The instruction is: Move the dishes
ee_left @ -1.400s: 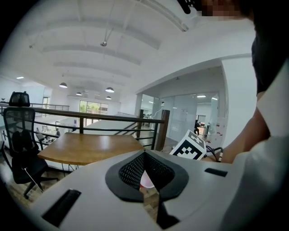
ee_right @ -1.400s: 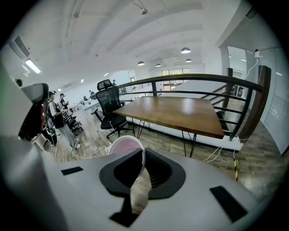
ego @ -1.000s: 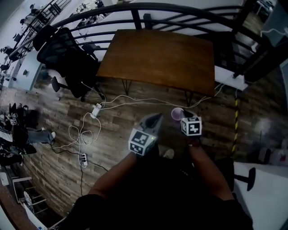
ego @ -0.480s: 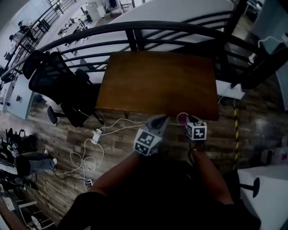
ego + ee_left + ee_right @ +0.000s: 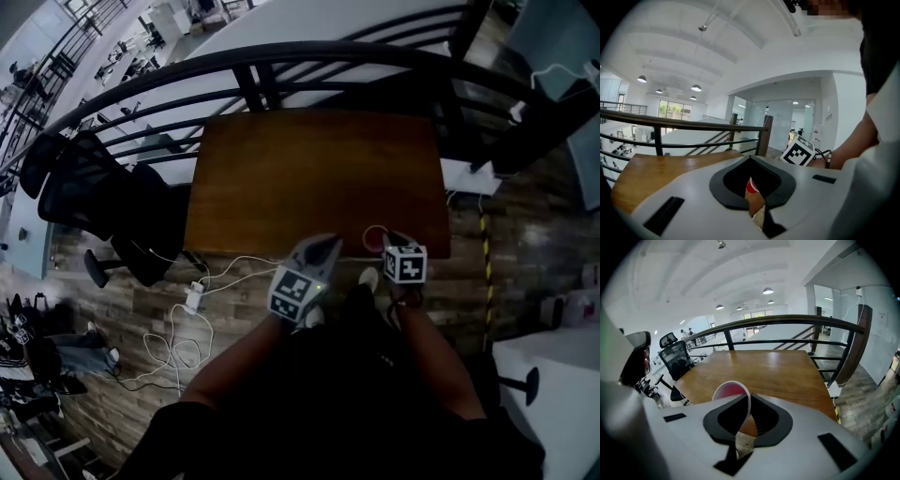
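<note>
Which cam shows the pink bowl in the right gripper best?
Right gripper view: the pink bowl is close, its rim pinched in the right gripper's jaws. Head view shows only a small ring. Left gripper view misses it.

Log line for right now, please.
right gripper: shut on pink bowl rim | left gripper: shut on red item, kind unclear | wooden table: just ahead, bowl not set down

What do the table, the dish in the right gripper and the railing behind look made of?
The table: wood or veneer, brown with visible grain and a soft sheen. The dish in the right gripper: probably plastic, pink inside, thin white rim. The railing: dark bars, likely painted metal; top rail may be wood.
</note>
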`<state>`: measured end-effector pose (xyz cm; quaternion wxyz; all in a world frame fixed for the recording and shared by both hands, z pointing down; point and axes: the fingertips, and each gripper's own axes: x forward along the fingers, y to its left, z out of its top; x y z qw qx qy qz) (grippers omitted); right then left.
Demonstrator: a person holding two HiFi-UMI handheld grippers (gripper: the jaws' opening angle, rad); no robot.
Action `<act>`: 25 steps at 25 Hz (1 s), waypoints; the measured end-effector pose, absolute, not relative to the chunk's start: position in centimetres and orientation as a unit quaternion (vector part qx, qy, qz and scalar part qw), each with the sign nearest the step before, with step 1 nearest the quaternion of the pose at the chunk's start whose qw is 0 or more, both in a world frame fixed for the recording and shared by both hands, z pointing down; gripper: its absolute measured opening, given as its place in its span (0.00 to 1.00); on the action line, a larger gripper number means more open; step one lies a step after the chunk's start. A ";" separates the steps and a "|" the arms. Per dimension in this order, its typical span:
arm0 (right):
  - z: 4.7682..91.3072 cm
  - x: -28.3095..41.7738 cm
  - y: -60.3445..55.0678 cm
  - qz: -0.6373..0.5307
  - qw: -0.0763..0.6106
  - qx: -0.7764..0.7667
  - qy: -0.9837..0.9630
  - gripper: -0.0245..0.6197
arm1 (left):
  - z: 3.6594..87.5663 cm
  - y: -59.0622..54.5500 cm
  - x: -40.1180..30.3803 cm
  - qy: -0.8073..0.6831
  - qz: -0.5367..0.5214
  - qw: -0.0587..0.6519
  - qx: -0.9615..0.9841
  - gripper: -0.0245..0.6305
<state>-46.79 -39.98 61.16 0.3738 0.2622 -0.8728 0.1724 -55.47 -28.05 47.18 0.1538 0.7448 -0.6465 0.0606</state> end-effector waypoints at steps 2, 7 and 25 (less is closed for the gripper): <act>61.7 -47.7 -42.0 0.176 0.378 0.254 -0.873 0.09 | 47.6 -29.8 -56.3 -0.651 0.063 0.157 0.740 0.03; 63.3 -49.8 -47.8 0.168 0.398 0.232 -0.871 0.09 | 48.5 -34.6 -58.2 -0.672 0.065 0.171 0.717 0.03; 70.9 -54.5 -58.0 0.209 0.463 0.131 -0.852 0.09 | 53.2 -43.3 -60.5 -0.731 0.082 0.231 0.637 0.03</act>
